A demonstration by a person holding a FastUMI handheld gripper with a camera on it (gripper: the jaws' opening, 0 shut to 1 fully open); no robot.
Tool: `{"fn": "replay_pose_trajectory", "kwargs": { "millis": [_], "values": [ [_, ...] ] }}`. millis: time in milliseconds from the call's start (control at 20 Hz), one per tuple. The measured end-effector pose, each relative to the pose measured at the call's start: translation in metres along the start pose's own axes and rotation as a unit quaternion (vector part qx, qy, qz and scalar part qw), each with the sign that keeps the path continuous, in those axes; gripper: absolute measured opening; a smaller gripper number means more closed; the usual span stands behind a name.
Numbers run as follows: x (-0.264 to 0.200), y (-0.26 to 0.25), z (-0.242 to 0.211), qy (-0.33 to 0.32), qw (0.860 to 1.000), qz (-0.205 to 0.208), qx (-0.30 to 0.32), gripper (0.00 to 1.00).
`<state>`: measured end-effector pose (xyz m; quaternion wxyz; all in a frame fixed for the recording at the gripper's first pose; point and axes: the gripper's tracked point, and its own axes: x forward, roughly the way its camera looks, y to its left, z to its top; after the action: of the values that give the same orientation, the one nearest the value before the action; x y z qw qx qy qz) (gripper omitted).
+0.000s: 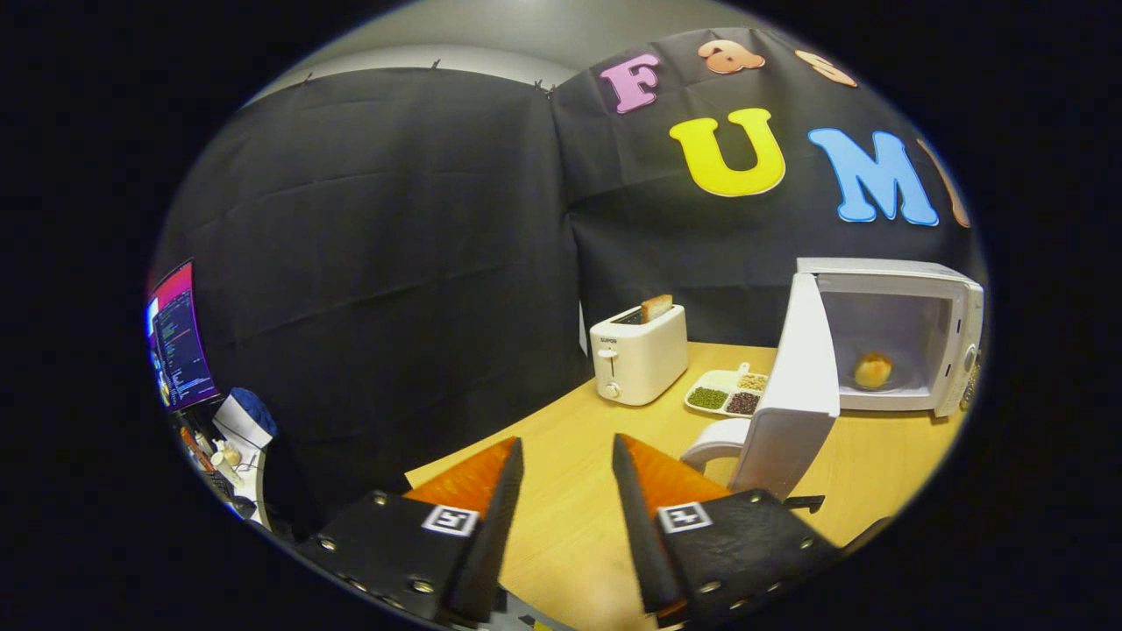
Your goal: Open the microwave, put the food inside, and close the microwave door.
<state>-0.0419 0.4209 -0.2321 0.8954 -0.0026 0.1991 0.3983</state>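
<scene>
Gripper point(568, 456) with fingers apart and empty above the wooden table point(561, 526). Just ahead and right of the fingers stands the open microwave door point(789, 394), probably a light, rigid hinged panel, best pushed on its outer face near the free edge. Beyond it, inside the microwave point(894, 337), lies the food point(873, 369), seemingly a soft bun.

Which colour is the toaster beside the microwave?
The toaster is cream-white, seen in the gripper view.
</scene>
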Motion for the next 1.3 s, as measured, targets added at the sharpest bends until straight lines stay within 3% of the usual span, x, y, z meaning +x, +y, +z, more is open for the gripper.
{"fn": "replay_pose_trajectory", "kwargs": {
  "millis": [50,100,150,250,750,1300],
  "values": [
    [0.007,-0.003,-0.006,0.009,1.0,-0.003,-0.001,0.38],
    [0.009,-0.005,-0.009,0.017,1.0,-0.003,-0.001,0.38],
    [0.007,-0.018,-0.011,0.014,0.999,-0.031,-0.007,0.38],
    [0.008,-0.031,-0.008,0.013,0.998,-0.054,-0.003,0.01],
    [-0.022,-0.061,-0.018,0.027,0.998,-0.058,-0.015,0.01],
    [-0.062,-0.134,-0.016,0.025,0.994,-0.11,-0.007,0.01]
  ]
}}
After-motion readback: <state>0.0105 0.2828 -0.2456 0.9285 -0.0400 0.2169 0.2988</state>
